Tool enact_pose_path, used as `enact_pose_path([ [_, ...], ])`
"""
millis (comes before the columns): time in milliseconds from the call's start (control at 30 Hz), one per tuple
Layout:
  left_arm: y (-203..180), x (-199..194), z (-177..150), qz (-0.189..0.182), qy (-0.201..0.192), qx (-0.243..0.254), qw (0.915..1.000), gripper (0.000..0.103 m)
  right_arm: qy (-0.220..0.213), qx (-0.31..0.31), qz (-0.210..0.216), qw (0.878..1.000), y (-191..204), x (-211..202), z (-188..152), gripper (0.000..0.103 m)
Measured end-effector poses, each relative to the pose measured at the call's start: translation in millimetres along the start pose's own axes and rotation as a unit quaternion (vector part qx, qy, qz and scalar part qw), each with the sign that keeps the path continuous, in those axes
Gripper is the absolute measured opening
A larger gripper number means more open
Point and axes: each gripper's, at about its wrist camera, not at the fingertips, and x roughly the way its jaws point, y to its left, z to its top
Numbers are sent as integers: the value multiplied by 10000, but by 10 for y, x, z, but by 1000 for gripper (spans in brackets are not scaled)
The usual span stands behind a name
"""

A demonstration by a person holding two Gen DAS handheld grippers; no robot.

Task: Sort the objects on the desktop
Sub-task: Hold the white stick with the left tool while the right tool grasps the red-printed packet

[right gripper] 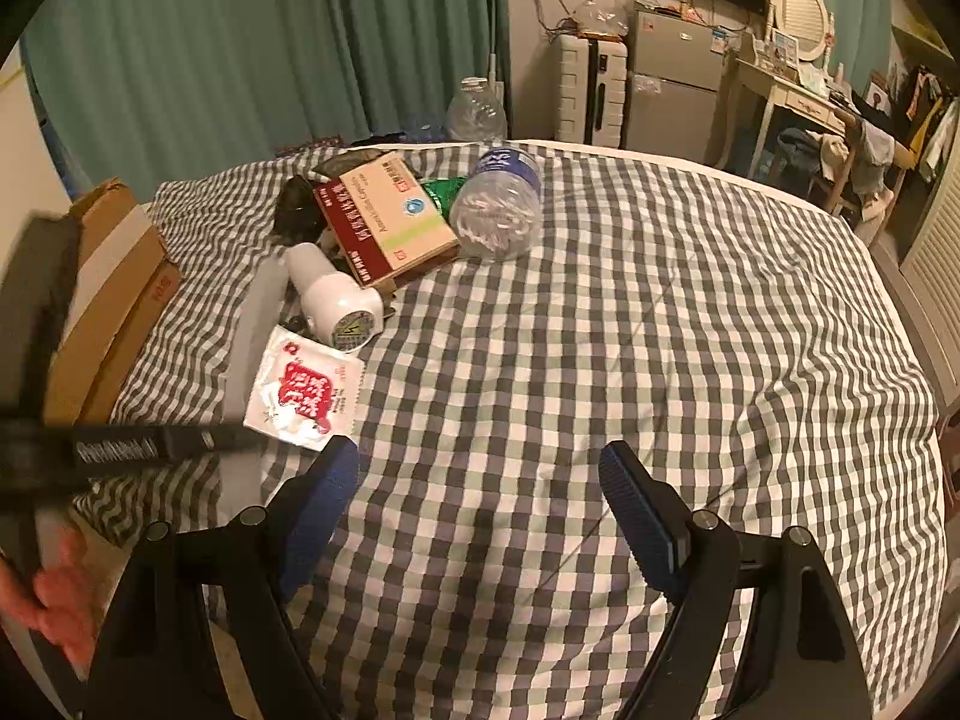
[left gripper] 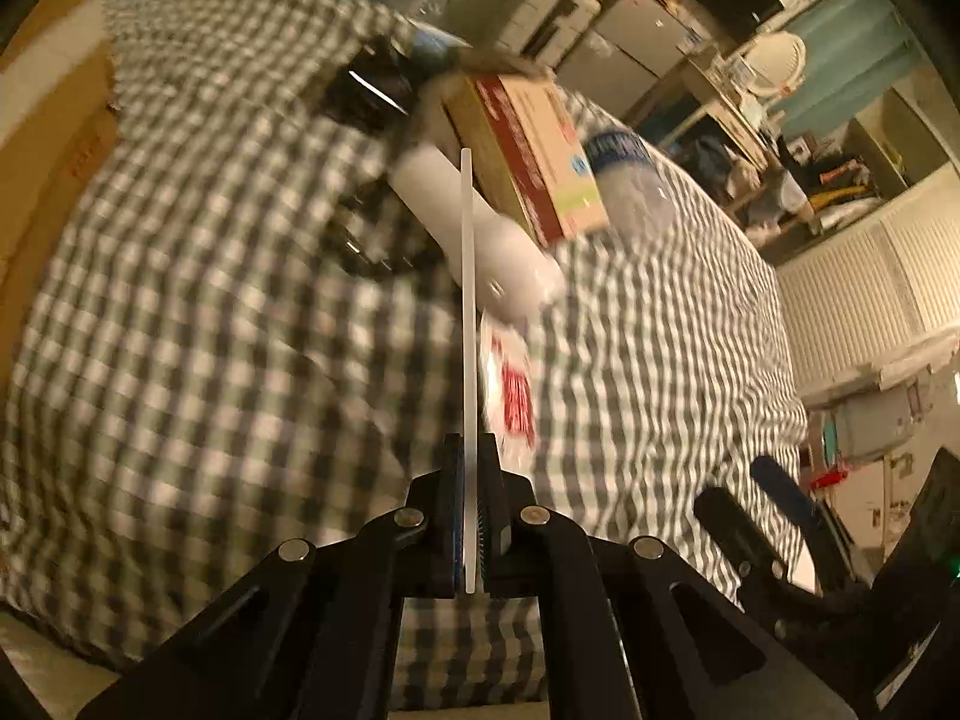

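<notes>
My left gripper [left gripper: 474, 444] is shut on a thin, pale, ruler-like strip [left gripper: 468, 300] that stands edge-on and reaches forward over the pile. In the right wrist view the same strip [right gripper: 252, 330] runs up from the left gripper [right gripper: 228, 438] past a white bottle [right gripper: 333, 294]. A red-and-white sachet [right gripper: 303, 396] lies beside it. Behind are a red-and-tan medicine box [right gripper: 390, 216], a clear plastic bottle with a blue label [right gripper: 498, 204] and a black object [right gripper: 297, 210]. My right gripper [right gripper: 480, 456] hangs open over bare checked cloth, holding nothing.
The checked cloth [right gripper: 600, 330] covers a bed. Cardboard boxes [right gripper: 114, 294] line its left edge. A green packet [right gripper: 444, 189] peeks out behind the medicine box. A hand [right gripper: 54, 600] shows at the lower left. Furniture and a small fridge [right gripper: 678, 78] stand beyond the far edge.
</notes>
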Motion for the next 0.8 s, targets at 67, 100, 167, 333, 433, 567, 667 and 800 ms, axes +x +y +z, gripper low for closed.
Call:
enact_pose_path([
  [67,83,-16,33,-12,12,-157,9999,3,52,-39,213,9998,71,40,34,82],
  [100,120,-28,53,27,9,-256,9997,3,65,-64,291,9995,110,60,51,82],
  [167,157,-36,81,174,50,-204,9996,3,186,-129,504,9985,239,162,110,82],
  [333,360,-20,159,660,74,-258,9975,3,584,-488,615,9952,599,607,219,82],
  [433,457,-8,211,802,24,-409,9959,3,826,-625,509,9933,730,878,217,82],
  [567,550,136,188,925,171,-501,9943,3,1094,-712,487,9902,816,1137,167,83],
  [667,601,265,189,935,305,-538,9937,3,1117,-539,637,9902,751,1215,148,86],
  [800,652,354,188,858,429,-643,9933,6,1222,-785,720,9868,843,1275,102,103],
])
